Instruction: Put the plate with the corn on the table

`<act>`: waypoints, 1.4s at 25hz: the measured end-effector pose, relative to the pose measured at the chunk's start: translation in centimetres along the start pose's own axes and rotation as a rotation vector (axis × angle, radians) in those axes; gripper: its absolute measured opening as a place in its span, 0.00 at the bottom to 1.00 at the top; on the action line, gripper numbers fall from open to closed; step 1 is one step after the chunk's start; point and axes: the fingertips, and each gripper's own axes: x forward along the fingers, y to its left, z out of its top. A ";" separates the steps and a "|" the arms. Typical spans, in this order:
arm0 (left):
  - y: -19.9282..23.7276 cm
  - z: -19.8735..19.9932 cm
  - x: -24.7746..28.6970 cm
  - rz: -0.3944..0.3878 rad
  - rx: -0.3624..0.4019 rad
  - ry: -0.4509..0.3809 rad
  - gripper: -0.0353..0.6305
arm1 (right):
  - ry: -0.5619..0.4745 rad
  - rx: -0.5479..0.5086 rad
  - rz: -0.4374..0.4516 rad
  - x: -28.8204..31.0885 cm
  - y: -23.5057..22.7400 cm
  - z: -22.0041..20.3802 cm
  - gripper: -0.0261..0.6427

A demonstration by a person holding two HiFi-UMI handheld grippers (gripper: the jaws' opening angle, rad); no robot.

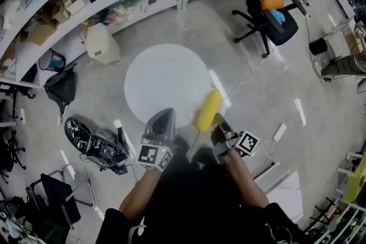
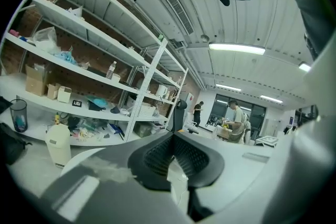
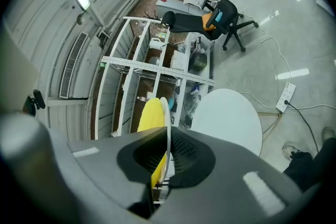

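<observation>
Evidently the thin, stiff plate (image 3: pixel 167 126) is pinched by its rim in the right gripper (image 3: pixel 163 159); loose corn (image 3: pixel 149 114) is easily rolled off.

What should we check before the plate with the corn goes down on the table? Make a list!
1. Grip: right gripper shut on the plate rim: ok.
2. Load: corn resting against the plate: ok.
3. Tilt: plate level: cannot tell.
4. Landing spot: table top bare: ok.
5. Position: plate over the table's middle: not ok, near its edge.
6. Spare: left gripper shut, empty, off the plate: ok.
</observation>
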 end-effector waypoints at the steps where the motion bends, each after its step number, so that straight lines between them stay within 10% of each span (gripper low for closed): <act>1: 0.4 0.1 0.1 0.001 -0.001 0.000 0.06 | -0.001 0.007 0.000 0.4 0.2 -0.1 0.07; 35: 10.8 -1.7 4.2 0.159 -0.086 0.008 0.06 | 0.193 -0.006 0.041 14.4 -2.5 -0.4 0.07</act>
